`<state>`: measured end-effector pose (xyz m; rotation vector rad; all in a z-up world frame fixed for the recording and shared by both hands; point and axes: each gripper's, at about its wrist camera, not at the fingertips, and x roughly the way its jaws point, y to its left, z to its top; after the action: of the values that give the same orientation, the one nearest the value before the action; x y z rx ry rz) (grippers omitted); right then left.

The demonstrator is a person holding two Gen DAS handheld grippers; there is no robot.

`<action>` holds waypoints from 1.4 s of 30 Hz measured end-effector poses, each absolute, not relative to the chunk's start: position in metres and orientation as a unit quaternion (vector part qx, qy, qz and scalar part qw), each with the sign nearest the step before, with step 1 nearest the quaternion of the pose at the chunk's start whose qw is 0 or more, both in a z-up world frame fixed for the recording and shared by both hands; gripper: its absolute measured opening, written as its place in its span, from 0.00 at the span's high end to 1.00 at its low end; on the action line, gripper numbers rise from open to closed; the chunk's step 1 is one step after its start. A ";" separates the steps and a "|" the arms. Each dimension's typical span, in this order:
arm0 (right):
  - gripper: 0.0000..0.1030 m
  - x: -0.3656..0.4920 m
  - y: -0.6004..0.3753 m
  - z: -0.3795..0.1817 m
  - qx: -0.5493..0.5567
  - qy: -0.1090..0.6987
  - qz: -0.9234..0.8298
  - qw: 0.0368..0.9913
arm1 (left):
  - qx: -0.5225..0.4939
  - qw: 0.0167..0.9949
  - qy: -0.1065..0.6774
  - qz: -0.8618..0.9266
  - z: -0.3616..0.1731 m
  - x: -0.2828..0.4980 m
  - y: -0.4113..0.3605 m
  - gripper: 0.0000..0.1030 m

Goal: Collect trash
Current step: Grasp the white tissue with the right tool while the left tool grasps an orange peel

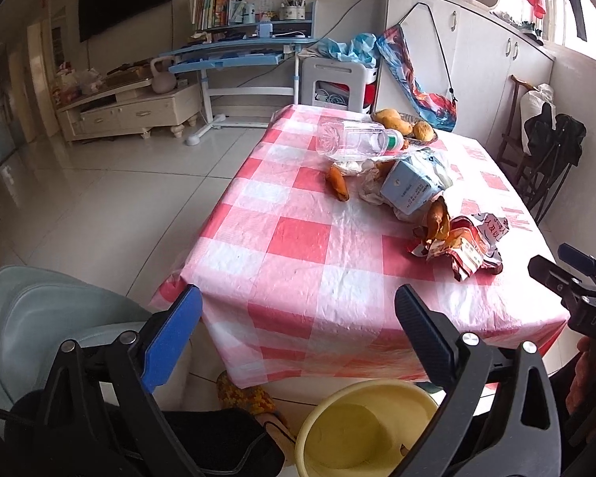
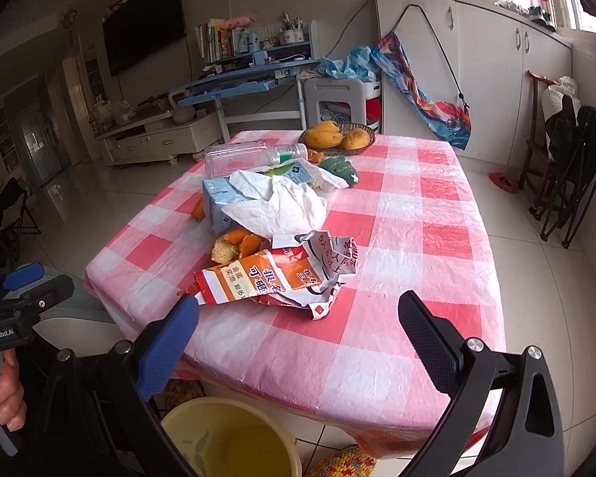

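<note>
Trash lies on the red-checked table point(image 1: 298, 262) point(image 2: 417, 238): a torn orange snack wrapper point(image 1: 463, 252) point(image 2: 274, 274), a light blue carton point(image 1: 411, 190) point(image 2: 216, 202), crumpled white tissue point(image 2: 278, 206), orange peels point(image 1: 337, 185) point(image 2: 234, 244) and a clear plastic bottle point(image 1: 353, 139) point(image 2: 250, 157) on its side. A yellow bin point(image 1: 365, 429) point(image 2: 230, 437) stands on the floor below the near table edge. My left gripper point(image 1: 298, 318) is open and empty in front of the edge. My right gripper point(image 2: 298, 326) is open and empty, just short of the wrapper.
A basket of mangoes point(image 1: 405, 125) point(image 2: 337, 137) sits at the table's far end. A grey chair point(image 1: 39, 318) stands at the left. A white cabinet point(image 2: 476, 59), folding chairs point(image 2: 568, 167) and a blue desk point(image 1: 238, 51) line the room.
</note>
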<state>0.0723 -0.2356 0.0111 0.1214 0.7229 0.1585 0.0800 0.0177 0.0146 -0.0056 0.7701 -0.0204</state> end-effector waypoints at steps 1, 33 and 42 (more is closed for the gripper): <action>0.06 0.076 -0.239 0.010 0.069 0.358 0.078 0.928 | 0.000 0.926 0.376 -0.010 0.015 0.087 0.017 0.09; 0.59 0.216 -0.227 -0.015 0.115 0.431 0.182 0.876 | -0.002 0.898 0.441 0.003 -0.035 0.293 -0.007 0.27; 0.89 0.208 -0.237 0.003 0.132 0.387 0.195 0.892 | -0.025 0.888 0.455 -0.063 -0.046 0.302 -0.023 0.86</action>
<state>0.2077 -0.2371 0.0029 0.2730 0.8027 0.4050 0.3024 -0.0231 -0.0458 -0.0521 0.9461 -0.1309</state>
